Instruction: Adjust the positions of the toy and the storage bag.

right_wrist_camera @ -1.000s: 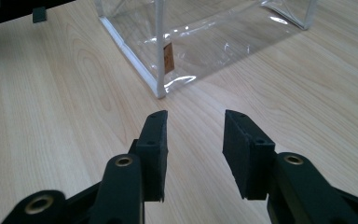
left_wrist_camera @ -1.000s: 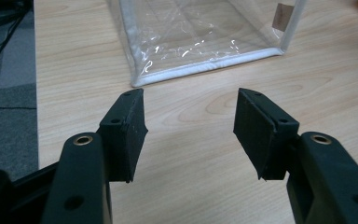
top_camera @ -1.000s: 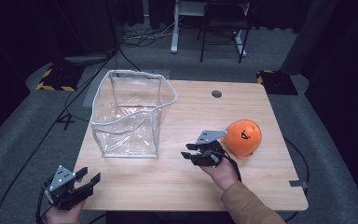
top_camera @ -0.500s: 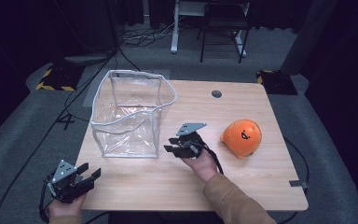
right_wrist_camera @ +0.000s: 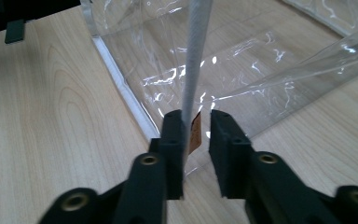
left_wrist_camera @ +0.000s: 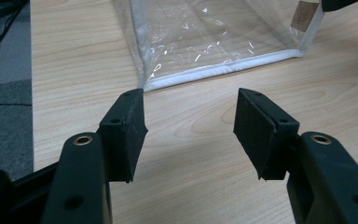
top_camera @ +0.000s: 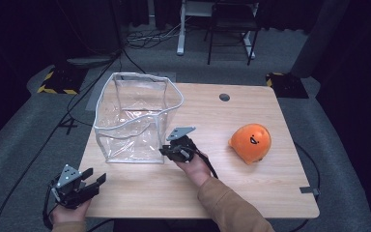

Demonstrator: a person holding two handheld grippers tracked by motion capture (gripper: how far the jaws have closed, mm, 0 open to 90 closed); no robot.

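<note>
R gripper (right_wrist_camera: 196,135) closing round clear bag (right_wrist_camera: 261,56) corner edge.

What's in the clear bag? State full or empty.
Empty: through the clear bag shows bare table; the orange toy sits outside, to its right.

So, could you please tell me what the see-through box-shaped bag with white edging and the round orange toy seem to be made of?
The see-through box-shaped bag looks like soft clear vinyl: glossy, wrinkled, glinting, with the wood showing through. Its white edging looks like woven fabric tape, though that is less certain. The round orange toy has a matt, slightly fuzzy look, probably plush; foam is possible.
</note>
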